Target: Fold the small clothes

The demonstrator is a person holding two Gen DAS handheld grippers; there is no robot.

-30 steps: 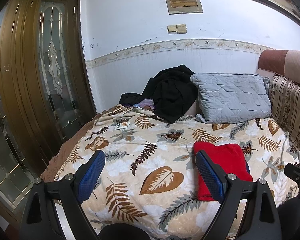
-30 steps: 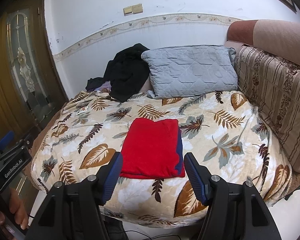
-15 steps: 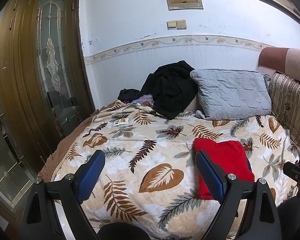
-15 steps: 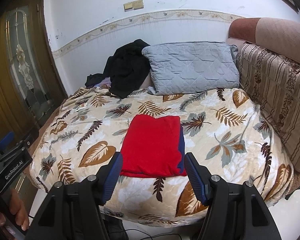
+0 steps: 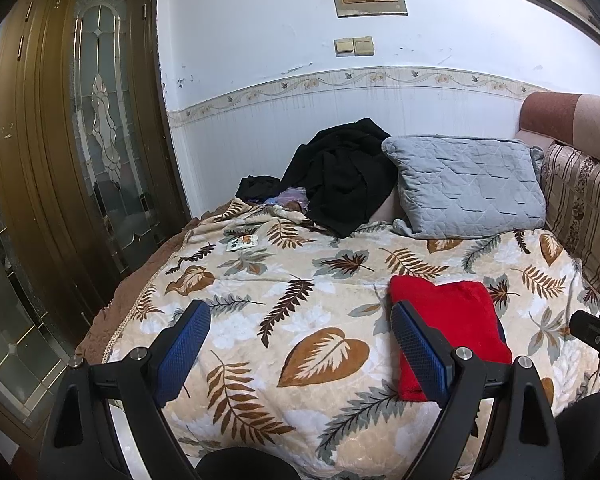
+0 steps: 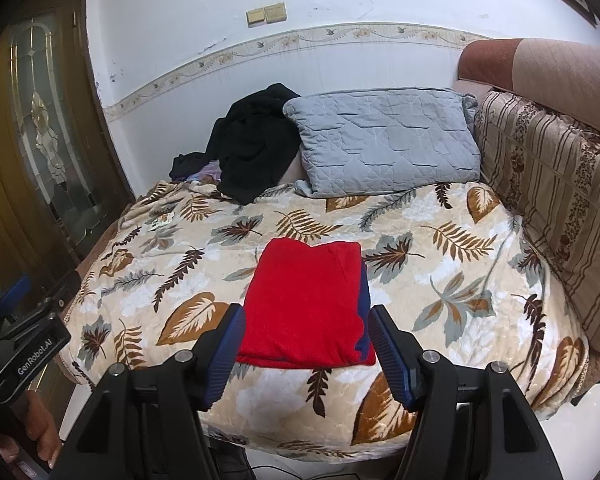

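A folded red garment with a blue edge (image 6: 306,304) lies flat on the leaf-patterned blanket (image 6: 440,264) near the bed's front edge. It also shows in the left wrist view (image 5: 456,320), partly behind my left gripper's right finger. My right gripper (image 6: 306,354) is open and empty, held off the front edge of the bed just short of the garment. My left gripper (image 5: 300,354) is open and empty, held to the left of the garment above the bed's front edge.
A grey quilted pillow (image 6: 384,144) and a pile of black clothes (image 6: 256,144) lie at the back of the bed against the wall. A striped headboard cushion (image 6: 556,208) runs along the right. A wooden glass-paned door (image 5: 80,160) stands at the left.
Both grippers have drawn back slightly and tilted up; the red garment stays folded in place. Both stay open.
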